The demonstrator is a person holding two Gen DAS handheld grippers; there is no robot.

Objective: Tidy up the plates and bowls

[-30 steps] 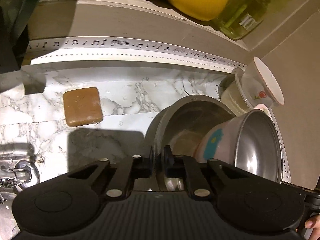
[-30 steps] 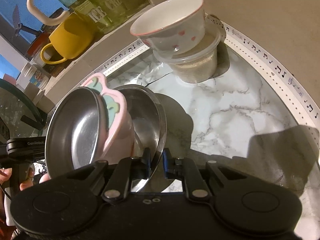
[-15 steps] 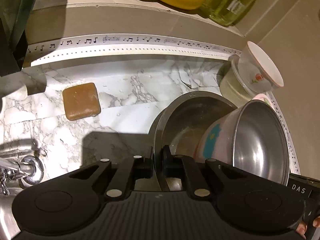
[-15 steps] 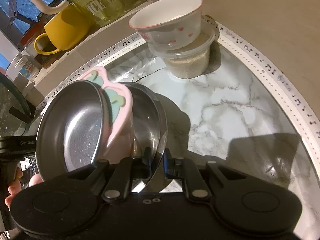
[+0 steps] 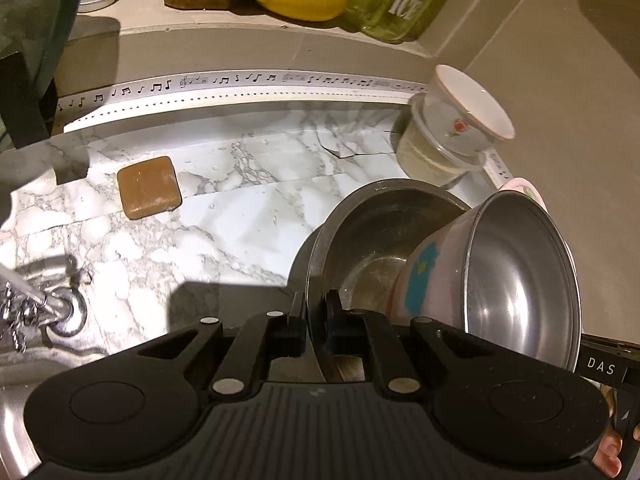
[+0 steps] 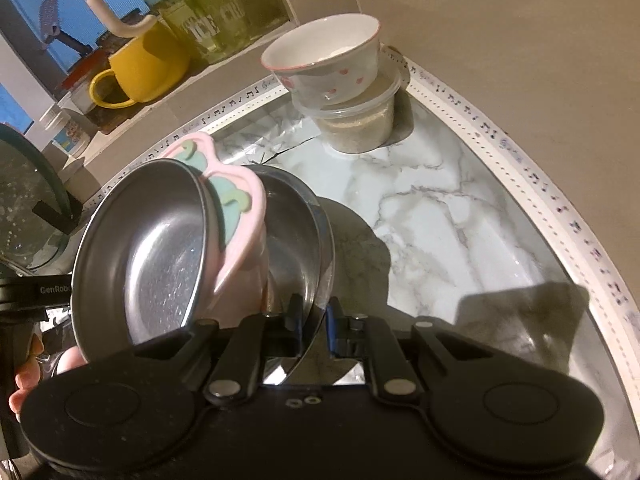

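A large steel bowl (image 5: 372, 236) is held tilted above the marble counter, with a pink-shelled steel bowl (image 5: 520, 280) lying tilted inside it. My left gripper (image 5: 316, 308) is shut on the steel bowl's near rim. My right gripper (image 6: 312, 312) is shut on the same steel bowl (image 6: 296, 236) at its other rim; the pink bowl (image 6: 168, 264) leans left there. A white bowl with red hearts (image 6: 328, 60) sits on a lidded plastic tub (image 6: 360, 120) in the counter corner, also seen in the left wrist view (image 5: 468, 120).
A brown soap bar (image 5: 148, 186) lies on the marble counter (image 5: 248, 200). A tap (image 5: 48, 304) and sink edge are at lower left. A ledge holds a yellow mug (image 6: 140, 68), a green glass jar (image 6: 216, 12) and bottles. Tiled walls close the corner.
Both grippers with the stacked bowls have drawn back and up from the counter; the soap and the corner bowl appear farther away. Both grips are unchanged.
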